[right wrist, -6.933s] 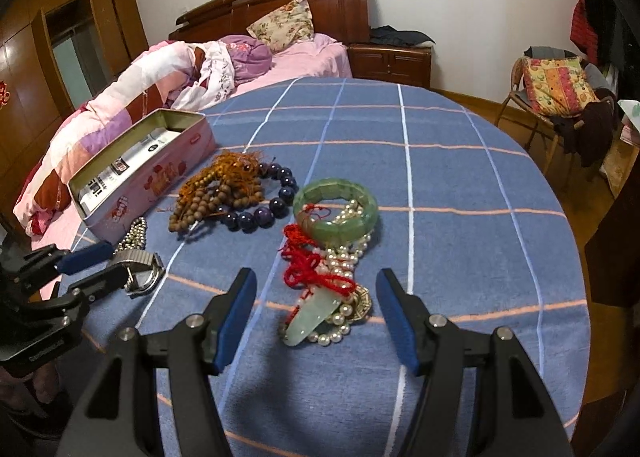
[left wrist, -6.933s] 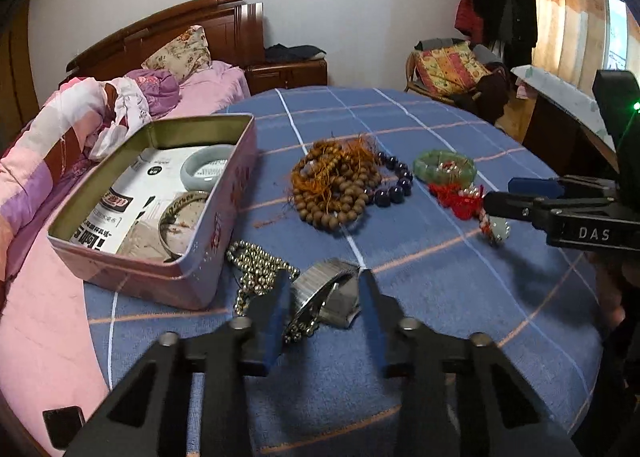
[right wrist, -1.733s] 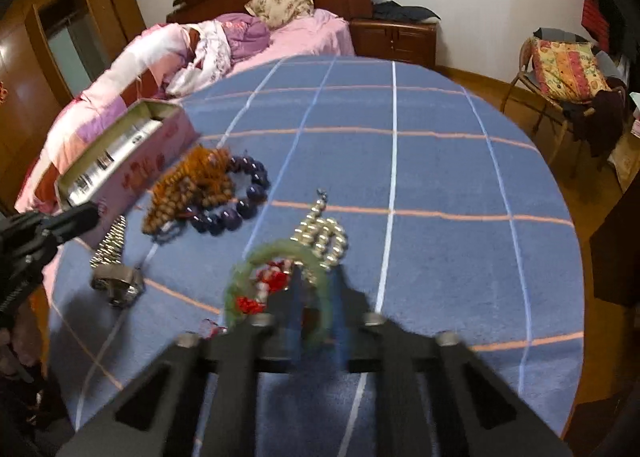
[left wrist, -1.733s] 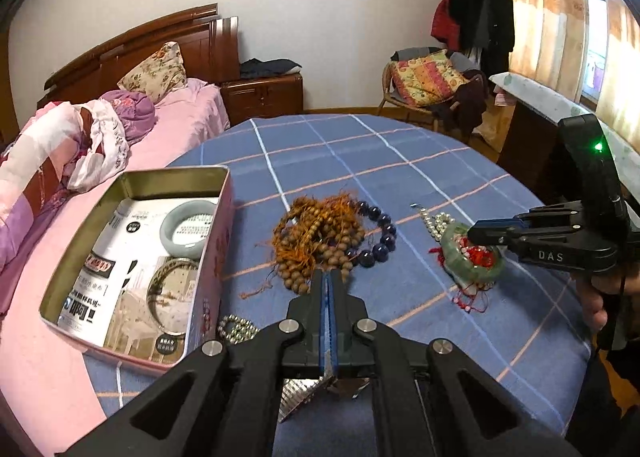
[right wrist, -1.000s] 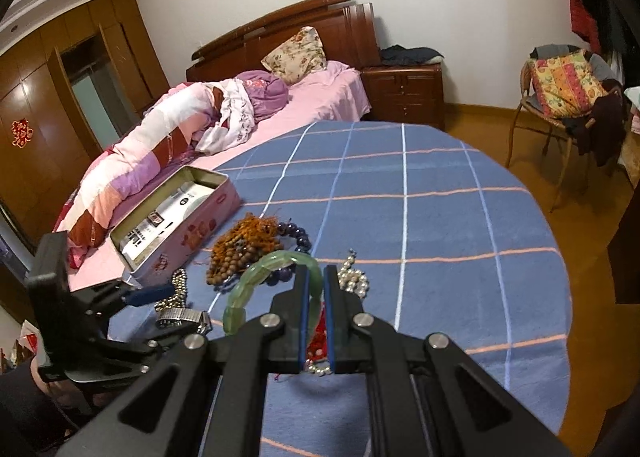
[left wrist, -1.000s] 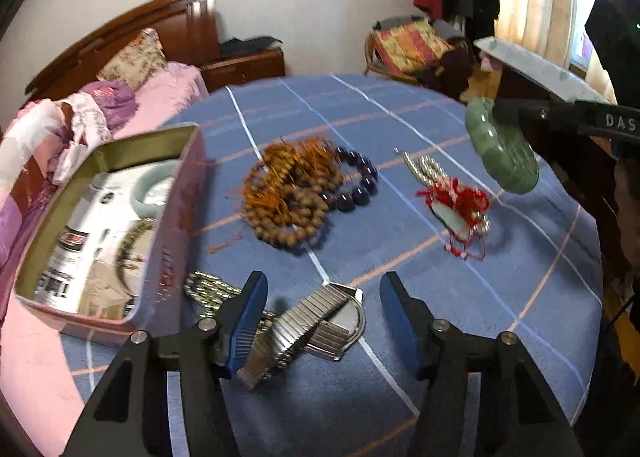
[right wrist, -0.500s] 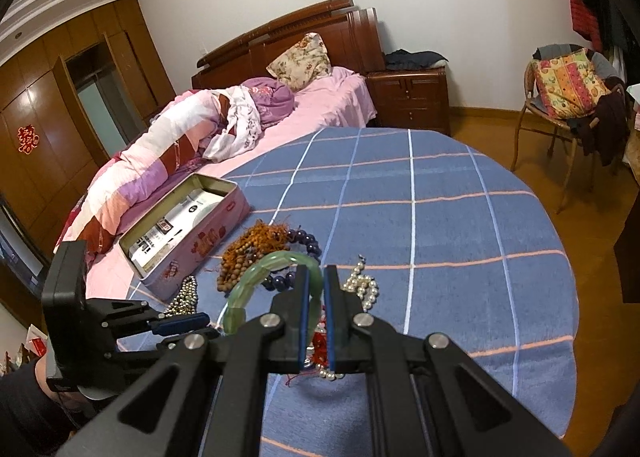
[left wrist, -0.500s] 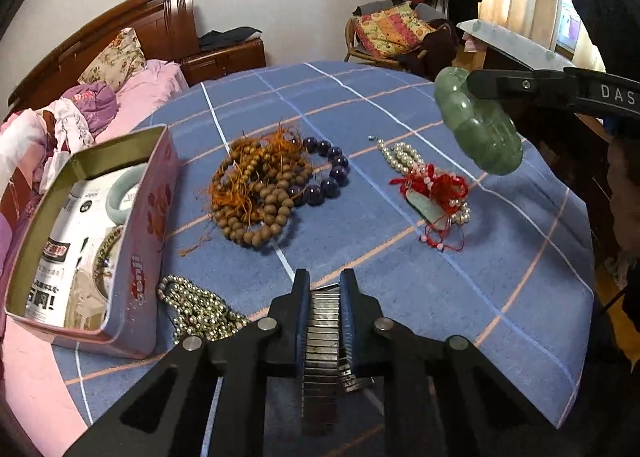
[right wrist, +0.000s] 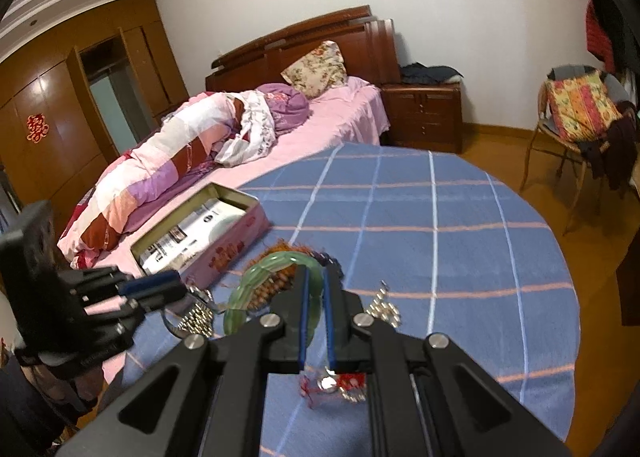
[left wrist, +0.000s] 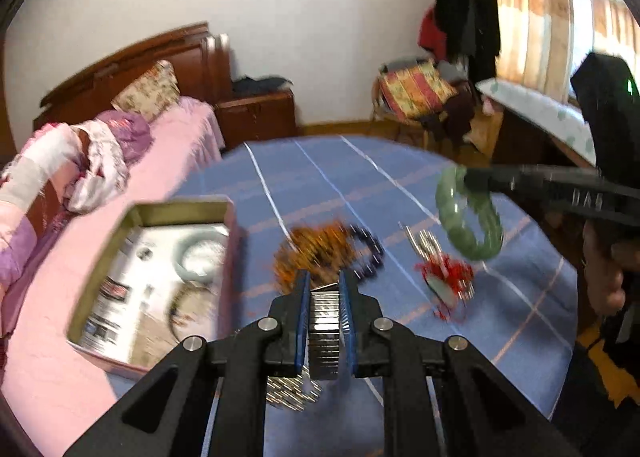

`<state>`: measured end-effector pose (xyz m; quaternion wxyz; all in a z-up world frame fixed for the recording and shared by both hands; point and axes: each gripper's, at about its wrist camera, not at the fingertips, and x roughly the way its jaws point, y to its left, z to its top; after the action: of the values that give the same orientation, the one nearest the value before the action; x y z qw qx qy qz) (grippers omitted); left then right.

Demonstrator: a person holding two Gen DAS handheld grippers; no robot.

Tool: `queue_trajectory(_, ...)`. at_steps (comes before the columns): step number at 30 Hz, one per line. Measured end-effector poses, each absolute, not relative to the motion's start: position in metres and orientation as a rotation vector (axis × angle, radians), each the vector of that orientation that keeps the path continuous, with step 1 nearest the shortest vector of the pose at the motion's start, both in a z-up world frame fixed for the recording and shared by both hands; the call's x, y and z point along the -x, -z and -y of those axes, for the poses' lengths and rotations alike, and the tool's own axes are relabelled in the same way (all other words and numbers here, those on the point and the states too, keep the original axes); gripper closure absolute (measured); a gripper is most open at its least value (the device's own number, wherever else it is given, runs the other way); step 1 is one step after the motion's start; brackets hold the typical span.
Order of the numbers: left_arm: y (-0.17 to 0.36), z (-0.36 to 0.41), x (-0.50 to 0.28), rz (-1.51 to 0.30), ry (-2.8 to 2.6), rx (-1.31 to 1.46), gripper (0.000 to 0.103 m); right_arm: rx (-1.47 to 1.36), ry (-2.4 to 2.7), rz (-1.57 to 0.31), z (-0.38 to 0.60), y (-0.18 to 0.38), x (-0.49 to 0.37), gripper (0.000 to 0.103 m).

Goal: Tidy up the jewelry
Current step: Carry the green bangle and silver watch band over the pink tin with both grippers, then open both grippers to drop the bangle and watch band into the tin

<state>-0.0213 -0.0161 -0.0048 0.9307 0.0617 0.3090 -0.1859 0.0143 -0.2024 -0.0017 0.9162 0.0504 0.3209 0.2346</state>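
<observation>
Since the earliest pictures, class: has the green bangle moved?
Yes. The green bangle has left the blue tablecloth and hangs above it in the right tongs.

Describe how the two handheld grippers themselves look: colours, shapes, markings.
Both are matte black plastic with angular, trussed arms, silver pivot bolts and blue finger pads. The left gripper and the right gripper match. Seen side-on, the right one shows raised "DAS" lettering and a small green light on its boxy rear block.

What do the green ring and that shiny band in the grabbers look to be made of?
Green ring: probably jade or glass, since it looks smooth, glossy and cloudy green. Shiny band: likely polished metal, going by its silvery ribbed links that catch the light.
</observation>
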Motion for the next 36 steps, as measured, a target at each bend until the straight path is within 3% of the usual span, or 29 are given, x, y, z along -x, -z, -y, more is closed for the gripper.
queue_trajectory(9,-0.020,-0.043,-0.011,-0.553,0.209,-0.095,0.089,-0.024,-0.592,-0.660,0.135,-0.014,-0.050,0.094)
queue_trajectory(18,0.006,-0.094,-0.044,-0.589,0.073,-0.070,0.089,0.047,-0.673,-0.687,0.062,-0.009,-0.083,0.094)
queue_trajectory(36,0.040,-0.100,-0.059,-0.684,0.095,-0.038,0.088,0.110,-0.734,-0.839,0.012,0.048,-0.108,0.093)
